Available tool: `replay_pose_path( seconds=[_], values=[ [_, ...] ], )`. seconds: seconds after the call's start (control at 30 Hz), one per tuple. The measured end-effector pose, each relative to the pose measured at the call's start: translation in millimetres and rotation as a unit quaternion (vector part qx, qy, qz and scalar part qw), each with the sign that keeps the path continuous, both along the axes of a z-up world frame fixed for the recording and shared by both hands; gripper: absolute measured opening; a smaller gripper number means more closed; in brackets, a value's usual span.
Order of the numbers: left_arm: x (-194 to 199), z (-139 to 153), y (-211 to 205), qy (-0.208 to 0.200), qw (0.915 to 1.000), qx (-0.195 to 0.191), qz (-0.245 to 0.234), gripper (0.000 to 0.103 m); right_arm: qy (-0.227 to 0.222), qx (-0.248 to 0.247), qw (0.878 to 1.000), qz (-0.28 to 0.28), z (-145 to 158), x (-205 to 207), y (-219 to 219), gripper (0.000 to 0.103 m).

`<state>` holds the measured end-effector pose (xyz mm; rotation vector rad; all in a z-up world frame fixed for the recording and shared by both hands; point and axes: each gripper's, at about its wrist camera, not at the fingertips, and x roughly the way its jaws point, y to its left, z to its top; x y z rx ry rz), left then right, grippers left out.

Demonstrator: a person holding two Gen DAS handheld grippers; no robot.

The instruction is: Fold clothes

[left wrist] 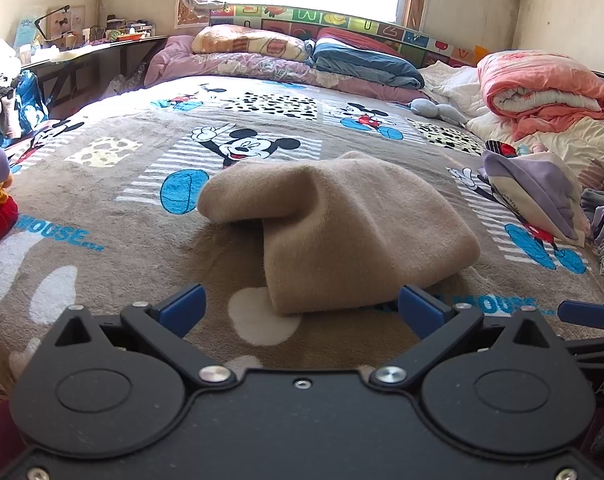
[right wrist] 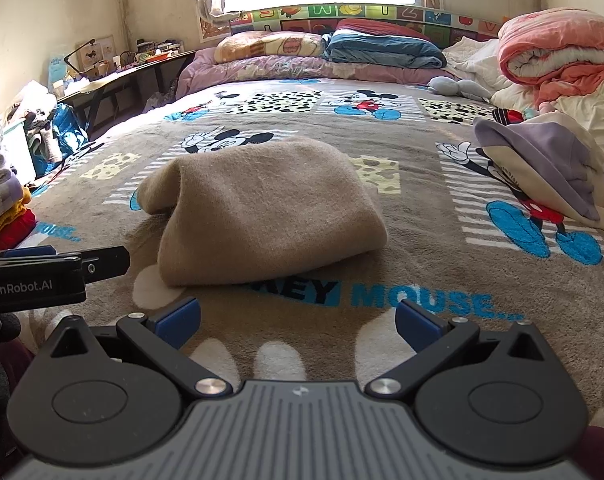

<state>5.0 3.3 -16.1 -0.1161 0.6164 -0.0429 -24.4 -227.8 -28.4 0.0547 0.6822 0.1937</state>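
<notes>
A tan knitted garment (left wrist: 341,220) lies folded into a thick bundle on the Mickey Mouse blanket (left wrist: 102,160), one flap raised at its left. It also shows in the right wrist view (right wrist: 262,208). My left gripper (left wrist: 302,308) is open and empty, its blue pads just short of the bundle's near edge. My right gripper (right wrist: 298,320) is open and empty, a little nearer than the bundle and to its right. The left gripper's body (right wrist: 42,276) shows at the left edge of the right wrist view.
A lilac and cream garment (right wrist: 541,164) lies crumpled at the right of the bed. A stack of folded clothes (right wrist: 2,200) stands at the left. Pillows and quilts (right wrist: 341,48) line the head of the bed; a pink quilt (right wrist: 561,44) is rolled at the far right.
</notes>
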Motion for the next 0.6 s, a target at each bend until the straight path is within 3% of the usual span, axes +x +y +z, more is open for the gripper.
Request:
replay_pose_path(
  seconds=[0.37, 0.6],
  values=[
    [2.3, -2.6, -2.4, -0.012, 0.9999, -0.002, -0.009, 0.103, -0.019, 0.025, 0.999, 0.015, 0.1, 0.2, -4.1, 0.103],
    [11.9, -12.1, 9.4, -0.006, 0.9983, -0.057, -0.007, 0.103, -0.052, 0.056, 0.997, -0.001, 1.3, 2.1, -16.5, 0.103]
  ],
)
